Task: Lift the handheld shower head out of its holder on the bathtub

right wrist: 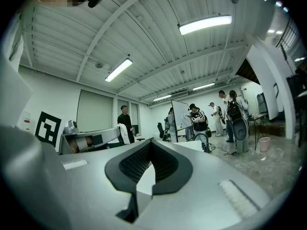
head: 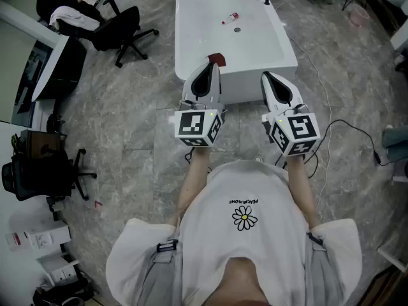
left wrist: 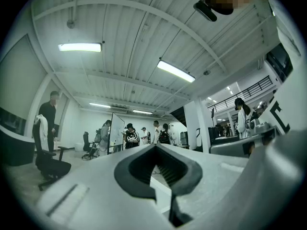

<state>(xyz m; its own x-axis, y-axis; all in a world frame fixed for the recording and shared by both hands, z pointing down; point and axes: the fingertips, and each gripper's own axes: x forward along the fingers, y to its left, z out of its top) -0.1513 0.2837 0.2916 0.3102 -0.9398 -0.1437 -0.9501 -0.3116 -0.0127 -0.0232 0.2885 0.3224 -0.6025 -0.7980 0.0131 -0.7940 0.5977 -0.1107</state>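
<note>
Currently we hold the left gripper (head: 212, 67) and the right gripper (head: 268, 76) just short of the bathtub (head: 191, 37). Both have jaws together, nothing between.

Left gripper (head: 212, 69): just left of centre in the head view, roughly level, tips toward the top of the frame. Jaws closed tip to tip, nothing between them. Left marker cube (head: 199, 126) at its rear; bare left forearm (head: 196, 174) runs down to the torso.

Right gripper (head: 268, 78): just right of centre, beside its twin and apart from it, level. Jaws closed, empty. Right marker cube (head: 294, 132) behind; right forearm (head: 298, 183) below.
</note>
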